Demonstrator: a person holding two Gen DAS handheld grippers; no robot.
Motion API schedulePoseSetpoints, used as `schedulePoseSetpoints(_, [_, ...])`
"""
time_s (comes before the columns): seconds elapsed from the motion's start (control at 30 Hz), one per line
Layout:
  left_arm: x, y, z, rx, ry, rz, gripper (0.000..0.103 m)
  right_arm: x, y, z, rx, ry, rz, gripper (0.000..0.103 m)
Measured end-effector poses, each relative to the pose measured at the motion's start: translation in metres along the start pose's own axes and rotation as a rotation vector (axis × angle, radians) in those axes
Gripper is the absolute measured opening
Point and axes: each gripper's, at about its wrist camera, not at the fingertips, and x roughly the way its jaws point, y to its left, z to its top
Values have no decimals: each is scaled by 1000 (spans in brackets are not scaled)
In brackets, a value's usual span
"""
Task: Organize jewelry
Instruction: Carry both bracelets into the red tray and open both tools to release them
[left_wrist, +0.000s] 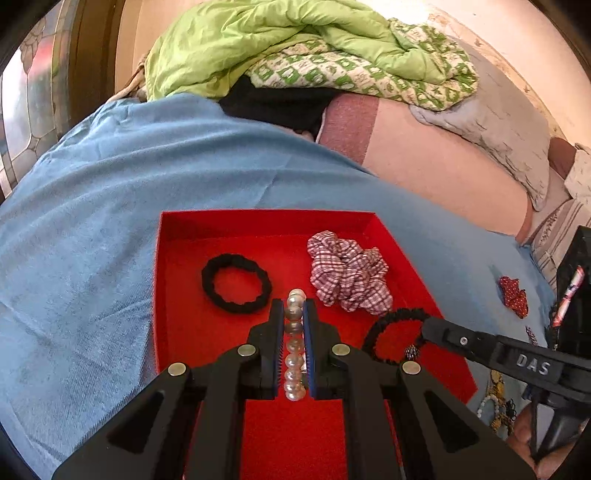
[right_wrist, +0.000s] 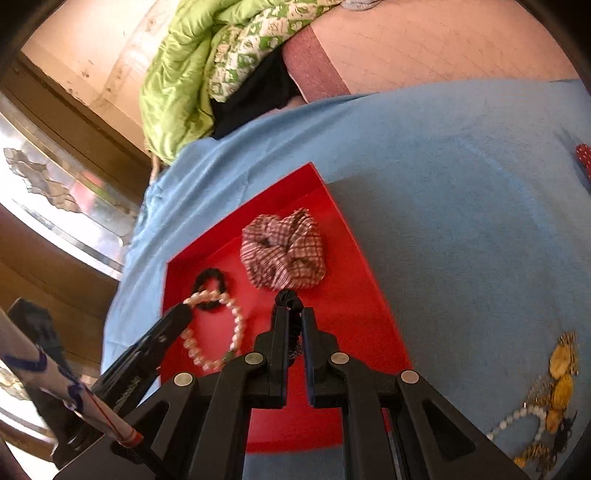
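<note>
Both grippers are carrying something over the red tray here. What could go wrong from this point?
1. The left gripper pinches only one side of the pearl bracelet; its free loop hangs over the black hair tie and might land across it.
2. The right gripper holds a black scrunchie close by, so the two grippers could bump.
3. A release near the checked scrunchie may pile items together.

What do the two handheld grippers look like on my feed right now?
Both are matte black plastic. The left gripper and right gripper each have two flat fingers with blue inner pads, driven by angular linkage arms with round silver pivot pins. Raised letters "DAS" mark the right gripper's side. No cables show.
</note>
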Motion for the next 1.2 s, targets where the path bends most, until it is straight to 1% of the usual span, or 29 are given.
schedulePoseSetpoints(0.17, [7,6,3,-28,16,6,9,15,1,11,3,7,-31,8])
schedulePoseSetpoints(0.4, [10,7,4,-34,13,28,9,30,5,26,-13,14,-68,7])
schedulePoseSetpoints(0.57, [10,8,3,-35,20,41,10,32,3,25,-48,23,-115,9])
schedulePoseSetpoints(0.77, [10,6,2,-25,25,47,10,33,-1,23,-52,42,-117,10])
schedulePoseSetpoints(0.83, [9,6,3,-30,17,52,10,32,0,23,-57,44,-118,12])
schedulePoseSetpoints(0.9, [7,6,4,-29,12,52,10,28,2,23,-65,38,-122,16])
schedulePoseSetpoints(1.2, [-1,3,5,-20,-6,50,10,15,7,22,-79,23,-118,17])
